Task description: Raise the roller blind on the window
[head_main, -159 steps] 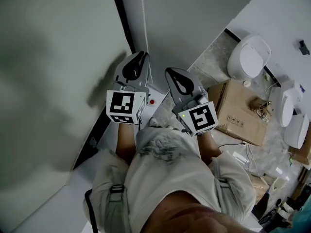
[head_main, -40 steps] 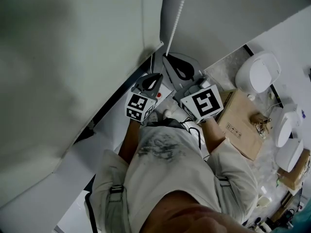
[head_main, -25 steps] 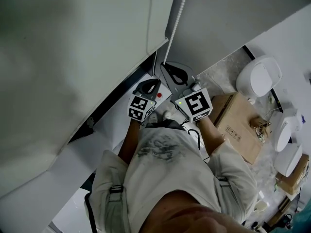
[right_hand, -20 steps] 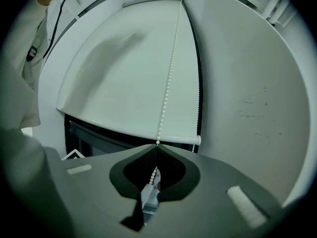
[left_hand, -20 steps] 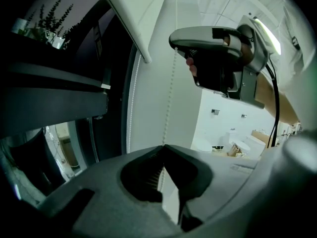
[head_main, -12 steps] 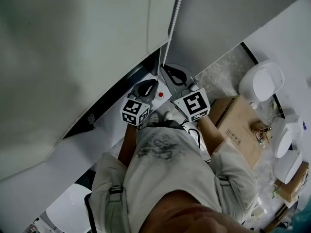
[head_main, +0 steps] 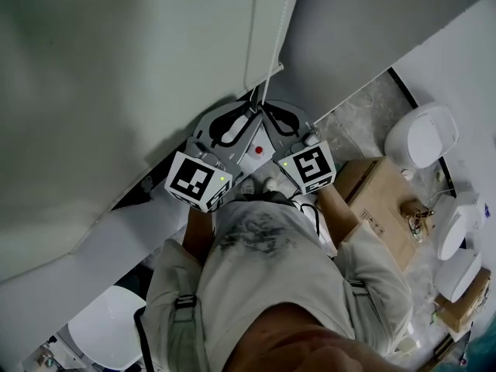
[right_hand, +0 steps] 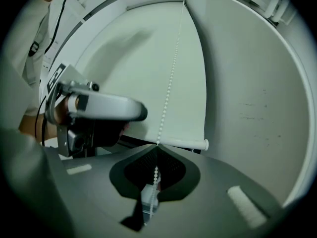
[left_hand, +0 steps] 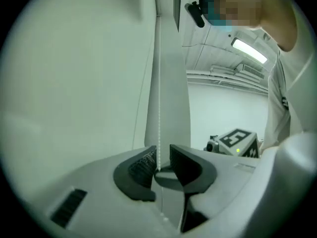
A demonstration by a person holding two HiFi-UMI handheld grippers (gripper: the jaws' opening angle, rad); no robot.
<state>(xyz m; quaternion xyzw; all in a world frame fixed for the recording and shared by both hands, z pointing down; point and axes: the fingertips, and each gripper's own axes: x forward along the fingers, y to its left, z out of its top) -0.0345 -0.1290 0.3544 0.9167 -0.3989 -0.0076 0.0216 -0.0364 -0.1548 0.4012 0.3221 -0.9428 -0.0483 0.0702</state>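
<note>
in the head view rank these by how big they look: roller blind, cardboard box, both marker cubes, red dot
1. roller blind
2. cardboard box
3. left marker cube, then right marker cube. This order is unsure, as the left may only be nearer the camera.
4. red dot

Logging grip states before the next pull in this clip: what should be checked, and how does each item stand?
1. Right gripper shut on the chain: ok, its jaws meet on the beads.
2. Chain passes between the jaws of the left gripper: ok.
3. Left gripper closed on the chain: not ok, a gap shows beside the chain.
4. Chain straight above the right gripper: ok, it runs up in a line.
5. Blind fully raised: not ok, its bar hangs low.
6. Whether the held strand is the one that raises the blind: cannot tell.
</note>
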